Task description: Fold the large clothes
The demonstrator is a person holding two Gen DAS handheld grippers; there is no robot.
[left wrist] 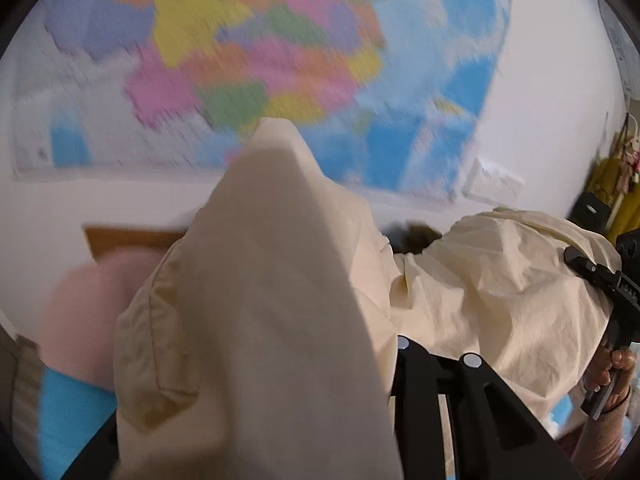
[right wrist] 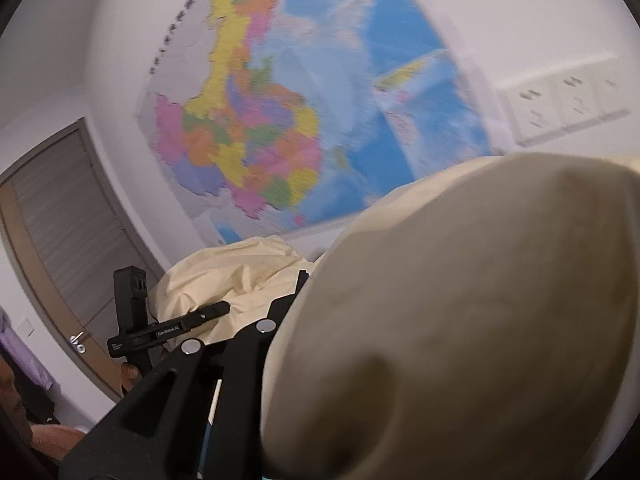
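Note:
A large cream garment (left wrist: 280, 288) is lifted in the air in front of the wall. It drapes over my left gripper (left wrist: 384, 364), whose fingertips are buried in the cloth; only one black finger (left wrist: 480, 412) shows. The same cream garment (right wrist: 460, 320) covers my right gripper (right wrist: 296, 320) in the right wrist view, hiding its tips. Each gripper appears shut on the cloth. The right gripper shows at the far right of the left wrist view (left wrist: 612, 280); the left gripper shows in the right wrist view (right wrist: 168, 328).
A coloured wall map (left wrist: 260, 60) hangs on the white wall ahead, also in the right wrist view (right wrist: 280, 120). A wall socket strip (right wrist: 568, 100) is to its right. A grey door (right wrist: 72, 240) is at left. Pink cloth (left wrist: 84, 312) lies lower left.

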